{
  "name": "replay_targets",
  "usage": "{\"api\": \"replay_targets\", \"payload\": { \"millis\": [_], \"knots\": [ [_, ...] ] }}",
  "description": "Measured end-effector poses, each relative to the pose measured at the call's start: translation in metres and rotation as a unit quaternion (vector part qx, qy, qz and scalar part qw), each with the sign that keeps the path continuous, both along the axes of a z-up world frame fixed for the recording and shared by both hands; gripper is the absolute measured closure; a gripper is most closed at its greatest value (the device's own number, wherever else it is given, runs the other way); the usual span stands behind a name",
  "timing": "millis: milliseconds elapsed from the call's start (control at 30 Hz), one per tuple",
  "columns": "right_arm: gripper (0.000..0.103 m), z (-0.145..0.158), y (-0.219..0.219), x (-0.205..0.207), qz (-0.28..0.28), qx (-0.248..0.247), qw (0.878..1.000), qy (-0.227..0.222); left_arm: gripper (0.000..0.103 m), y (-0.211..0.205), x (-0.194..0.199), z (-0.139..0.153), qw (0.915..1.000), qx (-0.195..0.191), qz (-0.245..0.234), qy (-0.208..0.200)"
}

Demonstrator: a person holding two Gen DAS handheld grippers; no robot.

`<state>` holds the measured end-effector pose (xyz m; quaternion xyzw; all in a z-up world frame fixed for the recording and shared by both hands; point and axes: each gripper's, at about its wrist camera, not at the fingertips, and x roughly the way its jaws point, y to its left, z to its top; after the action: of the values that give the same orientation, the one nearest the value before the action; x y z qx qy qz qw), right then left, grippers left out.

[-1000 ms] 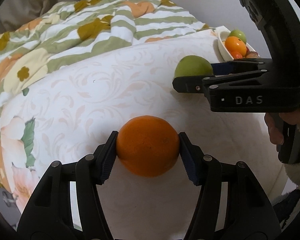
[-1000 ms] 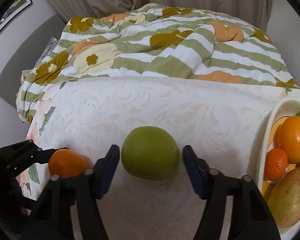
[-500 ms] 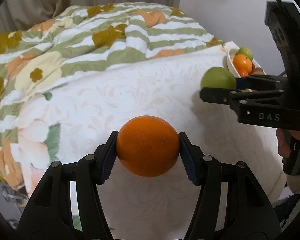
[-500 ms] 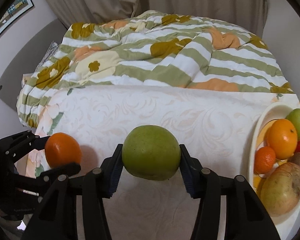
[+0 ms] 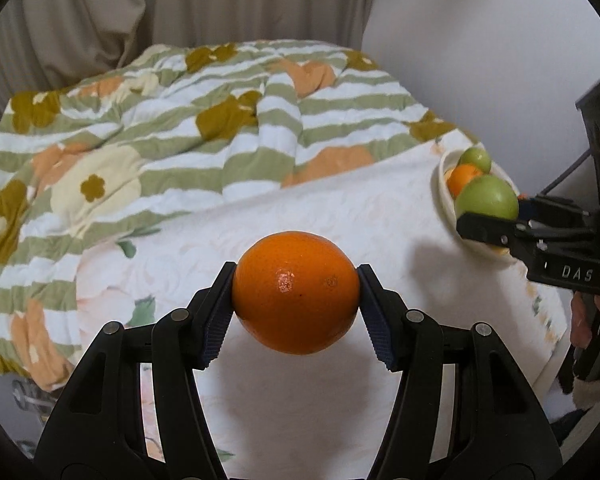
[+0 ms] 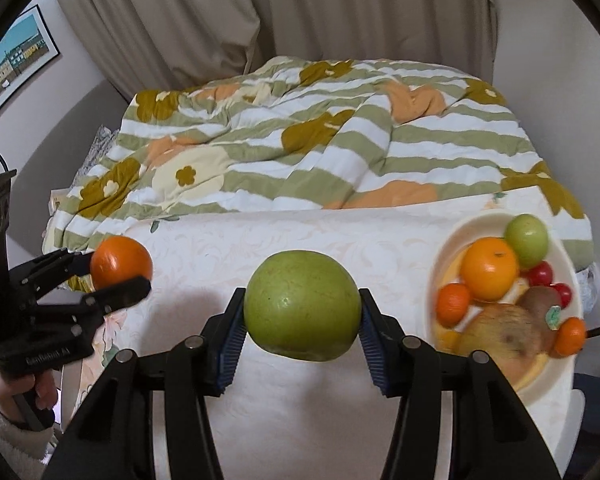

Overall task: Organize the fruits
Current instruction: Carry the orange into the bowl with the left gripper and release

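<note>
right gripper fingers pinch green apple | bowl at 3 o'clock, nearer | left gripper fingers pinch orange, bowl at 2 o'clock

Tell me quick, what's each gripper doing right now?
Left gripper: closed on the orange, lifted off the bed.
Right gripper: closed on the green apple, jaws just tightened.

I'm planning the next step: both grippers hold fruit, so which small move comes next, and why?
Probably carry the right gripper sideways over the plate. It is shut on the green apple, clear of the bed, and the plate lies just to its right. The left gripper with its orange can follow.
</note>
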<state>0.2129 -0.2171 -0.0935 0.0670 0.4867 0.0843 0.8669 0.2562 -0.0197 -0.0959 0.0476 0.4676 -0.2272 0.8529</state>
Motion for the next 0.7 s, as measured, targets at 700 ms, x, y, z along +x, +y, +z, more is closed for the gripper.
{"api": "replay_targets", "payload": {
  "millis": [700],
  "knots": [
    [0.054,0.025,-0.187,-0.025,-0.015,-0.024,0.999,-0.018,0.037,-0.2,-0.012,0.024,0.9988,-0.045,-0.018,-0.006]
  ]
}}
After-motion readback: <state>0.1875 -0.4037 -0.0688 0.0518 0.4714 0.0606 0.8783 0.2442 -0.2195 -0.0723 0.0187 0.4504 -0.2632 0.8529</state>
